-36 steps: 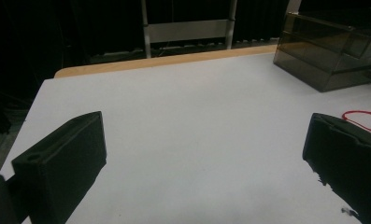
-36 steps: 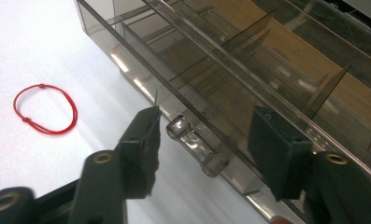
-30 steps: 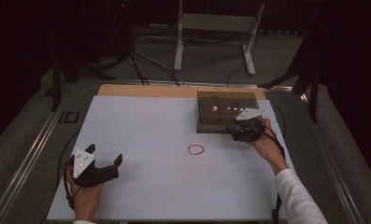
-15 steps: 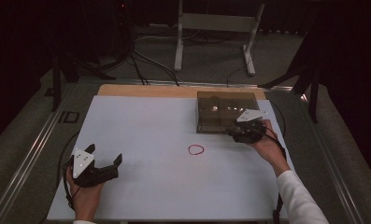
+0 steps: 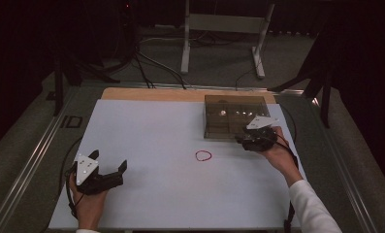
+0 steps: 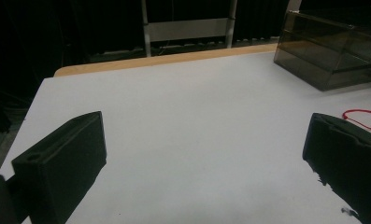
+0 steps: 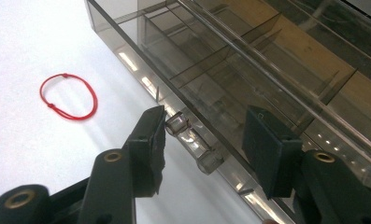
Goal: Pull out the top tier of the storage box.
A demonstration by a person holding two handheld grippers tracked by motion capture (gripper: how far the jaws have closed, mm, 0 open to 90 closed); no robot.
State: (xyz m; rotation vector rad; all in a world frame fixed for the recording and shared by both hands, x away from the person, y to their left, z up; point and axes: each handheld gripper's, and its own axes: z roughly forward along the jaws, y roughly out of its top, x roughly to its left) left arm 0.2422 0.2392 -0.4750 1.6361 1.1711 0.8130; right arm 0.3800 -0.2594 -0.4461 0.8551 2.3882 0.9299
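Straddling the clear handle (image 7: 192, 140) with the right gripper (image 7: 204, 135) half-open, we judge the acrylic box (image 5: 234, 116) light, stiff, slippery; left gripper (image 5: 110, 165) gapes empty.

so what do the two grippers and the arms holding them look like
Both are black two-jaw tools. The left gripper and right gripper each carry a grey three-cornered plate on top and trail a black cable. The jaws have blocky black pads and brass-ringed pivots. The right arm wears a white sleeve.
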